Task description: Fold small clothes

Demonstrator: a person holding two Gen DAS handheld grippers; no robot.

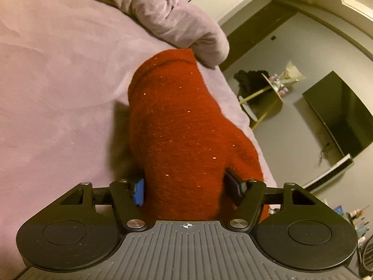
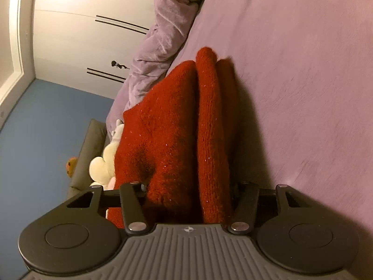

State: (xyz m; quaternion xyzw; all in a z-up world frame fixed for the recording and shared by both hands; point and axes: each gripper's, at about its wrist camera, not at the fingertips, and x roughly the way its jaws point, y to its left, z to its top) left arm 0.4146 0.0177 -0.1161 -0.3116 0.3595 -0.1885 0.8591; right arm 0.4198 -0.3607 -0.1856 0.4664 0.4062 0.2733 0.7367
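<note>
I have a dark red, speckled knitted garment [image 1: 181,126] bunched between the fingers of both my grippers, over a bed covered in a mauve plush blanket [image 1: 58,81]. On my left gripper [image 1: 187,186], the blue pad [image 1: 139,192] and the dark pad [image 1: 233,183] press into either side of a thick roll of the knit, so I count that side as clamped on the cloth. On my right gripper [image 2: 190,191] several folded layers of the same red knit [image 2: 177,128] fill the gap; the finger pads themselves are buried in wool, so I judge it is gripping but cannot see the contact itself.

The garment seems soft, thick and limp: it sags into rounded folds and takes whatever shape I leave it in. It looks light for its bulk, and the fuzzy yarn should hold well against the pads, not slide. It is not fragile, though loose knit can snag on finger edges and stretch if I pull the two ends hard apart.

The best hold, I think, is a pinch through all layers at an edge or corner, not the puffy middle, where inner layers could slip out. A crumpled mauve duvet [image 1: 177,21] lies just beyond the garment, so I would keep my fold clear of it.
</note>
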